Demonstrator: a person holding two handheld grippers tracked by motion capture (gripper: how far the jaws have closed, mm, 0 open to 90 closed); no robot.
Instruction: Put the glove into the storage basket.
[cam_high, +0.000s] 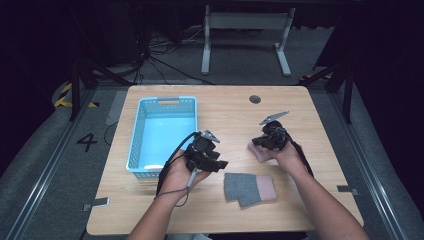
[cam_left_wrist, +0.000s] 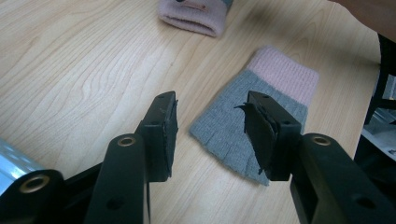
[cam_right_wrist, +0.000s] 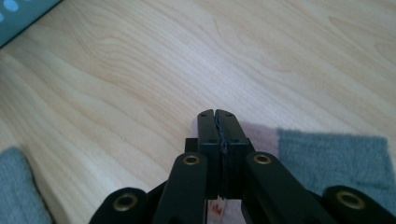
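A grey knit glove with a pink cuff (cam_high: 250, 189) lies flat near the table's front edge. My left gripper (cam_high: 218, 163) hovers just left of it, open; in the left gripper view the glove (cam_left_wrist: 243, 121) lies ahead between my open jaws (cam_left_wrist: 210, 100). A second pink-and-grey glove (cam_high: 256, 150) lies at mid-right, and its pink cuff (cam_left_wrist: 191, 18) lies farther off. My right gripper (cam_high: 266, 141) sits over it, jaws shut (cam_right_wrist: 215, 114) with nothing between the tips. That glove (cam_right_wrist: 334, 158) lies on the wood beside and under those jaws. A small white-and-red scrap peeks between the jaw bases.
A light blue plastic basket (cam_high: 137, 137) stands on the left of the wooden table (cam_high: 230, 107), and its corner (cam_right_wrist: 18, 14) shows far off. A round cable hole (cam_high: 255, 99) sits near the back edge. A grey edge of cloth (cam_right_wrist: 18, 186) shows at lower left.
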